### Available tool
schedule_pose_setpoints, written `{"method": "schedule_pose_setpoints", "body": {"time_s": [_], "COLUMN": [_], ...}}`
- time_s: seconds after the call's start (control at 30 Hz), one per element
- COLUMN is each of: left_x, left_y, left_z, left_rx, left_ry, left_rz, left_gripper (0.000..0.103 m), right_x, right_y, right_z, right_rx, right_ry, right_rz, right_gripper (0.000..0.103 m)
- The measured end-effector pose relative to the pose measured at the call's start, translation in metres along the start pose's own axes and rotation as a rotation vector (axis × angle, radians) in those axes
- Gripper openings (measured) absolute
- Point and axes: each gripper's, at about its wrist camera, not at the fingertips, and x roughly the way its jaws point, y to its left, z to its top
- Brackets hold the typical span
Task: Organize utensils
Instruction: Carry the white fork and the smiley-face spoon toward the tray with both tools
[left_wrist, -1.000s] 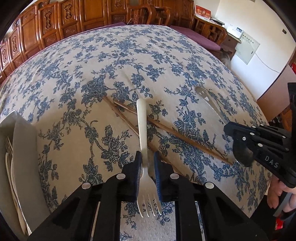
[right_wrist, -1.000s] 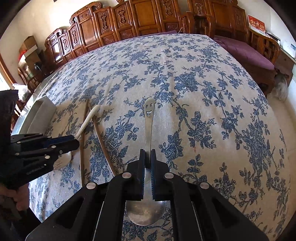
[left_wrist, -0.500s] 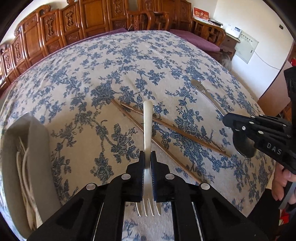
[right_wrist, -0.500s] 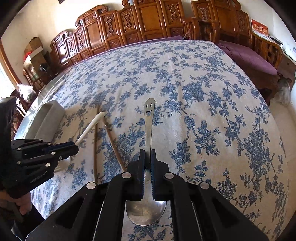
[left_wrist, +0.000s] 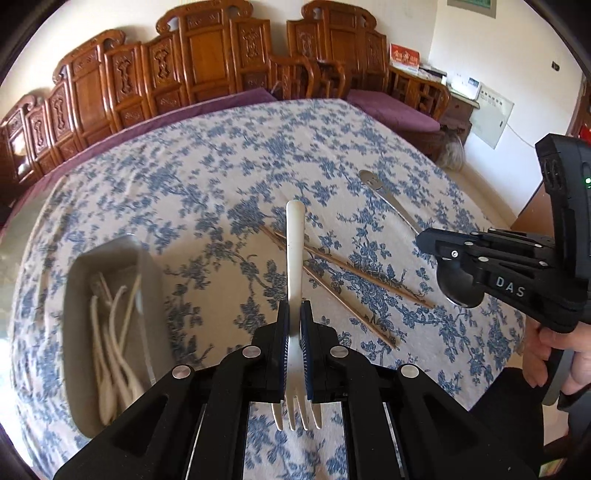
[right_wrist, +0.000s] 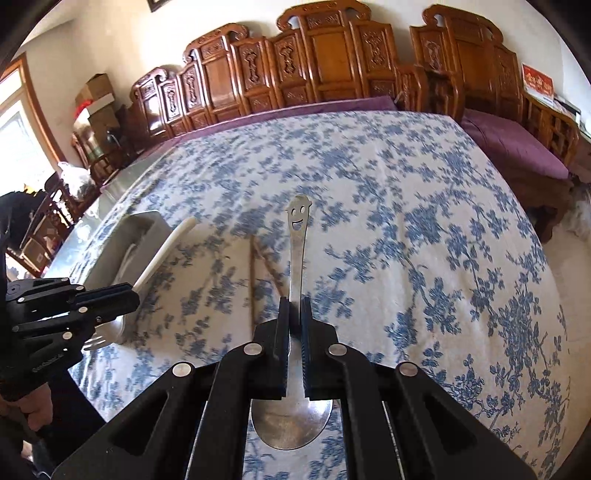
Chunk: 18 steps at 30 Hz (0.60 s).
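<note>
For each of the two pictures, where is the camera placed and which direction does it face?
Left wrist view: sits on the left tool, faces along the white fork over the table toward the carved chairs; the right tool and a hand show.
Right wrist view: sits on the right tool, faces along the metal spoon the same way; the left tool shows.
Shared: fork, spoon, chopsticks, grey tray, floral tablecloth.

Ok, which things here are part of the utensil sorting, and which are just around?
Part of the job:
white fork, in the left tool
metal spoon, in the right tool
chopsticks on the tablecloth
grey tray holding white utensils

Just around:
floral tablecloth
carved wooden chairs
purple cushion
</note>
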Motion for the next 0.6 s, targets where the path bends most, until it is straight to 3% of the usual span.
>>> {"method": "schedule_pose_setpoints", "body": {"time_s": [0.6], "left_x": [-0.060], "left_y": [0.038], "left_z": [-0.010], "left_rx": [-0.063], "left_ry": [-0.085], "left_rz": [0.058], "left_gripper": [0.005], "right_x": [-0.027], "right_y": [0.058], "right_z": [0.006], "right_rx": [-0.107], "right_ry": [-0.044], "right_rz": [0.069], "right_gripper": [0.007]}}
